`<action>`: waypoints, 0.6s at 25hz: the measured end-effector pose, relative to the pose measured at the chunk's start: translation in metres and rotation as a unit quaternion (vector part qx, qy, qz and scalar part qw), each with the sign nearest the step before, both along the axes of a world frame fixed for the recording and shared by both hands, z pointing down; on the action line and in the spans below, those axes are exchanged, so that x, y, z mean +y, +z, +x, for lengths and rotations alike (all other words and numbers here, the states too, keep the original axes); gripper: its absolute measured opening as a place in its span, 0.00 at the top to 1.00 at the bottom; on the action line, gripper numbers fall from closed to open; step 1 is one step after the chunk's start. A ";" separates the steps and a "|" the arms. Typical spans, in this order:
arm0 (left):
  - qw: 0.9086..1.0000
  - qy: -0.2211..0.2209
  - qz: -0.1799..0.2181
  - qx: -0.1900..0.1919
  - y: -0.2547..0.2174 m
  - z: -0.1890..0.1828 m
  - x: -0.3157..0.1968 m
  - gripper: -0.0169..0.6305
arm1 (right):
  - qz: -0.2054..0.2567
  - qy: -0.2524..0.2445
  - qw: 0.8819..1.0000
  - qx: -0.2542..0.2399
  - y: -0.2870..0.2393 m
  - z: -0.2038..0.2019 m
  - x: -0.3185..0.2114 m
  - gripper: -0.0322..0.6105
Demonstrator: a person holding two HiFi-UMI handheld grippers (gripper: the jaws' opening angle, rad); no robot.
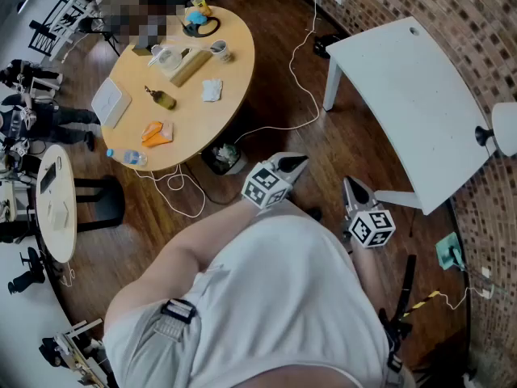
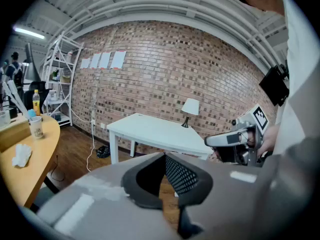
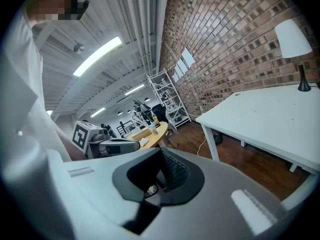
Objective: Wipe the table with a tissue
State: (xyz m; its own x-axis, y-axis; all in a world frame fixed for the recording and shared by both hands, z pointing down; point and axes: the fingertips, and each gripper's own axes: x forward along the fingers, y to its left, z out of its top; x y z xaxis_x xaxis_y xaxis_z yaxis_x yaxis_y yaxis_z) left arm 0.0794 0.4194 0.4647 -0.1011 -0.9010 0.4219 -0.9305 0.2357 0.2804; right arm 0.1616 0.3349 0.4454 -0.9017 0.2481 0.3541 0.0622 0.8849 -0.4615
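Note:
A crumpled white tissue point(image 1: 212, 90) lies on the round wooden table point(image 1: 194, 111) at the upper left; it also shows in the left gripper view as the tissue point(image 2: 21, 154). The bare white table point(image 1: 412, 95) stands at the right by the brick wall. Both grippers hang in the air in front of the person, between the two tables and far from the tissue. My left gripper point(image 1: 296, 163) is shut with nothing in it, its tip point(image 2: 165, 180) aimed toward the white table point(image 2: 160, 131). My right gripper point(image 1: 352, 187) is also shut and empty, its tip point(image 3: 160, 178) facing the wooden table point(image 3: 155, 130).
The wooden table carries a bottle point(image 1: 161, 98), a cup point(image 1: 220, 51), a white tablet point(image 1: 111, 102) and an orange cloth point(image 1: 156, 132). A small bin point(image 1: 224, 158) and white cables point(image 1: 303, 79) lie on the wood floor. A lamp point(image 2: 190, 107) stands on the white table's far end.

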 end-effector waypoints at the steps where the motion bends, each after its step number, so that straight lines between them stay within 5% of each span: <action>1: 1.000 -0.006 0.000 0.002 0.003 -0.010 0.002 0.97 | 0.001 -0.006 1.000 0.000 0.001 -0.009 0.003 0.94; 15: 0.999 0.017 0.032 0.020 0.009 -0.137 -0.029 0.97 | 0.031 0.003 0.999 0.009 -0.007 -0.134 0.001 0.94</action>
